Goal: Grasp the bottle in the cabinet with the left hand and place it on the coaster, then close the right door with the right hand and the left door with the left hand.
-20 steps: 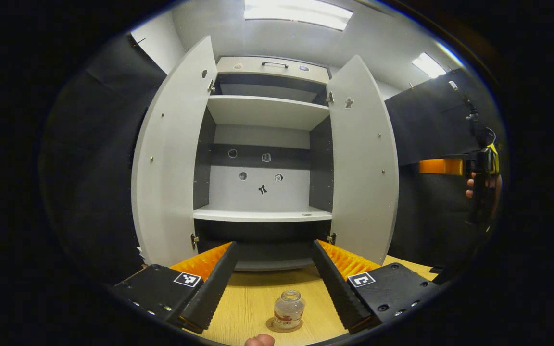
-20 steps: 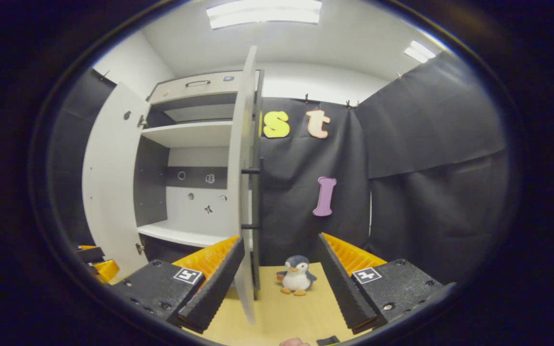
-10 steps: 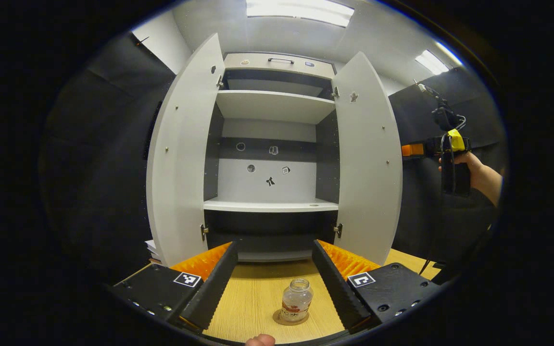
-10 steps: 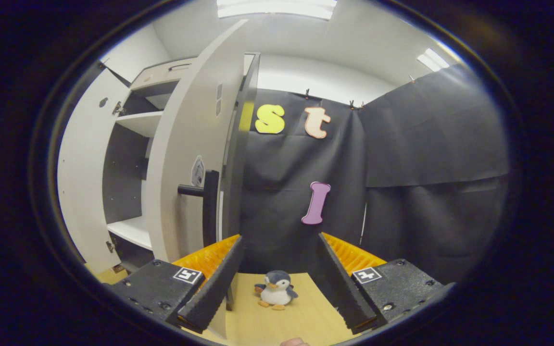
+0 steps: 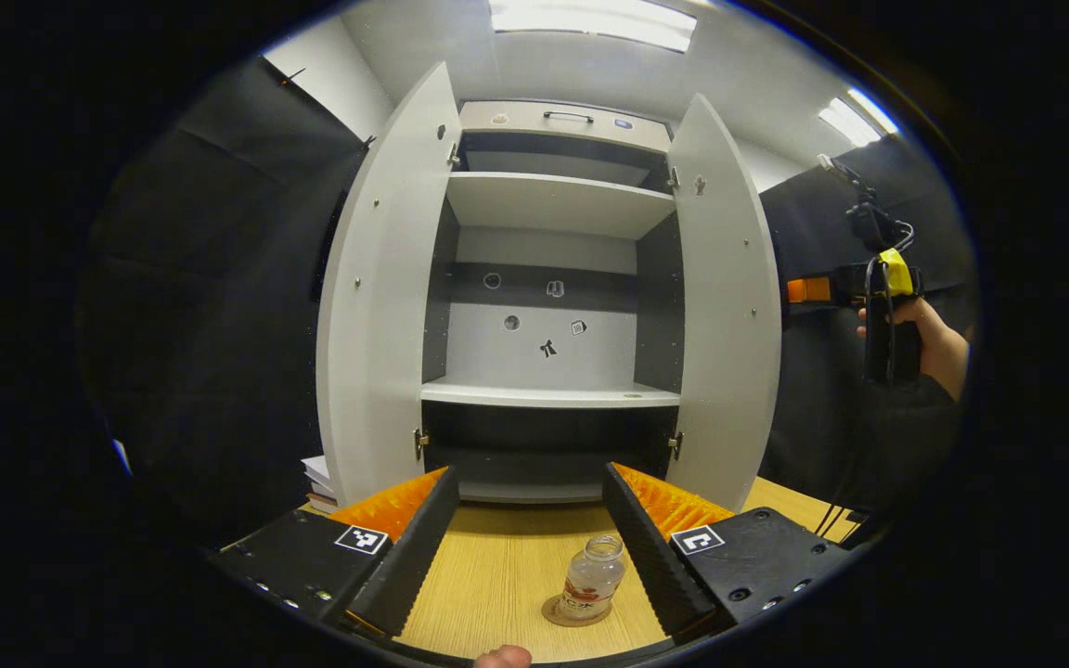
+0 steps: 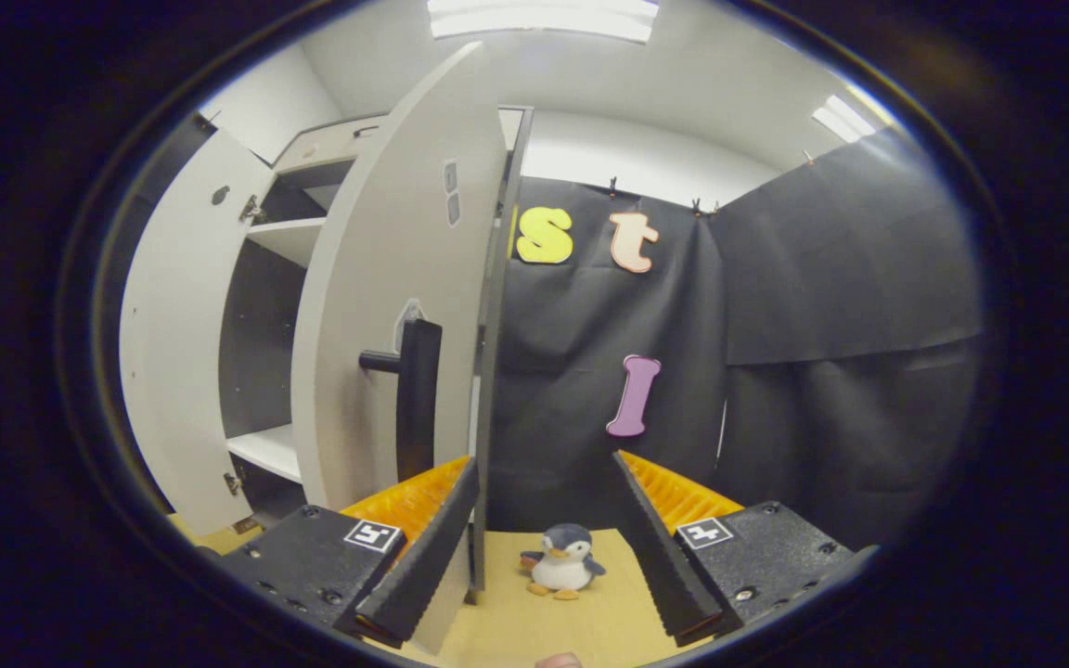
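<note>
Bottle (image 5: 591,586): I see it upright on the coaster (image 5: 560,616), lower centre.
Left tongs (image 5: 525,547): spread, empty.
Right tongs (image 6: 544,557): spread, beside right door (image 6: 400,306).

L gripper (image 5: 527,547): black textured blocks w/ screws, square black-and-white tag on each, ribbed fingers. R gripper (image 6: 544,538): same build, tags at 7 and 5 o'clock. At 3 o'clock in left gripper view: hand (image 5: 933,336), black handle, yellow band, cable on top.
</note>
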`<state>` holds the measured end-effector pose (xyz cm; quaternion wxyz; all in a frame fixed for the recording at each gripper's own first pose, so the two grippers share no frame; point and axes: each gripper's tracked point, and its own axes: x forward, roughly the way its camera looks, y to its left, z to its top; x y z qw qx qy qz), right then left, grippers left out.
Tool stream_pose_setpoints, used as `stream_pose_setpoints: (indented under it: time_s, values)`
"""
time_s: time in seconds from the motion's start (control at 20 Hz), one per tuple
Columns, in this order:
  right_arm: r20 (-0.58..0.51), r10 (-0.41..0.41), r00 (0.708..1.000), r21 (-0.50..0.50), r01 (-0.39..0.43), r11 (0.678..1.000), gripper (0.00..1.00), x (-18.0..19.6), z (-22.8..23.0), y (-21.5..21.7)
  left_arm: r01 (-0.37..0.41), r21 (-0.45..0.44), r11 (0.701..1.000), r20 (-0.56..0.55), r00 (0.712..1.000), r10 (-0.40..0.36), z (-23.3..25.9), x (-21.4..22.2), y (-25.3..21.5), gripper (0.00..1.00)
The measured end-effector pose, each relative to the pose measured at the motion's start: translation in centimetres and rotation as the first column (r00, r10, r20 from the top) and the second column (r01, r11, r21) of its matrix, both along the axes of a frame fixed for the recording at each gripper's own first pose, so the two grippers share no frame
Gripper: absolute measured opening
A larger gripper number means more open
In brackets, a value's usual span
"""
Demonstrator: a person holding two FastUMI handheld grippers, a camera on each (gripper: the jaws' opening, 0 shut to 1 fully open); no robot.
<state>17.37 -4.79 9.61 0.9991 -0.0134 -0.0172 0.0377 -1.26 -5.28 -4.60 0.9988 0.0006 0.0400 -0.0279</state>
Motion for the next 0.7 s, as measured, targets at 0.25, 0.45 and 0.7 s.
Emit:
stream_pose_setpoints:
  time_s: [0.25, 0.45, 0.7]
  values:
    - [0.009, 0.106, 0.994, -0.016, -0.106, 0.994, 0.93, 0.7, -0.1, 5.9, -0.044, 0.007, 0.999, 0.003, 0.999, 0.044, 0.1, -0.4, 1.7, 0.95]
    - [0.029, 0.161, 0.987, -0.033, -0.16, 0.987, 0.92, 2.2, -0.2, 10.5, -0.071, -0.003, 0.997, 0.009, 0.997, 0.071, 0.4, -0.4, 2.8, 0.95]
    - [0.05, 0.166, 0.985, -0.016, -0.166, 0.986, 0.96, 1.9, -0.4, 12.1, -0.085, -0.018, 0.996, 0.014, 0.996, 0.085, 1.0, -0.2, 3.2, 0.95]
